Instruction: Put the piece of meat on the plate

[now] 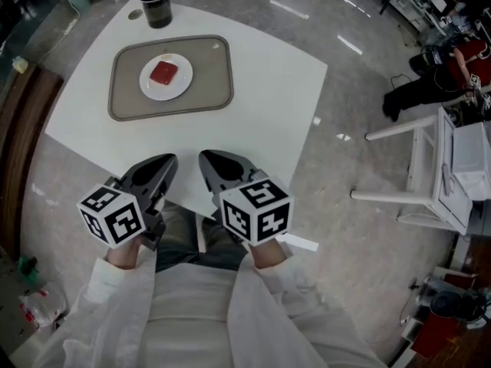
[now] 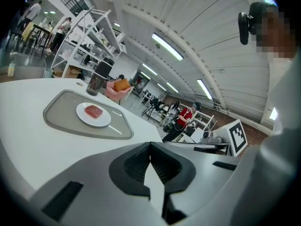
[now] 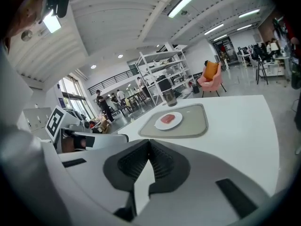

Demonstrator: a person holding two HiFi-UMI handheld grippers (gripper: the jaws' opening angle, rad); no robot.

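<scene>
A white table (image 1: 261, 90) with rounded corners fills the upper left of the head view, standing on a glossy grey floor (image 1: 360, 75) that mirrors the ceiling lights. At the right edge of the frame is a white chair (image 1: 430, 167), partly cut off, with cluttered gear behind it that is too small to make out.

On the table lies a flat grey tray (image 1: 207, 75) with rounded corners. A round white plate (image 1: 181, 83) sits on it, and the red, blocky piece of meat (image 1: 163, 73) lies in the middle of the plate. Just beyond the tray stands a dark flask (image 1: 154, 2), its top cut off by the upper edge.

At the lower centre, over the table's near edge, the left gripper (image 1: 165, 161) and the right gripper (image 1: 209, 159) are held side by side, well apart from the tray. In its own view the left gripper (image 2: 150, 147) has its jaws together, ribbed dark pads (image 2: 138, 161) meeting at the tip with nothing held. The right gripper (image 3: 149, 145) has its jaws pressed together the same way and is likewise empty.
</scene>
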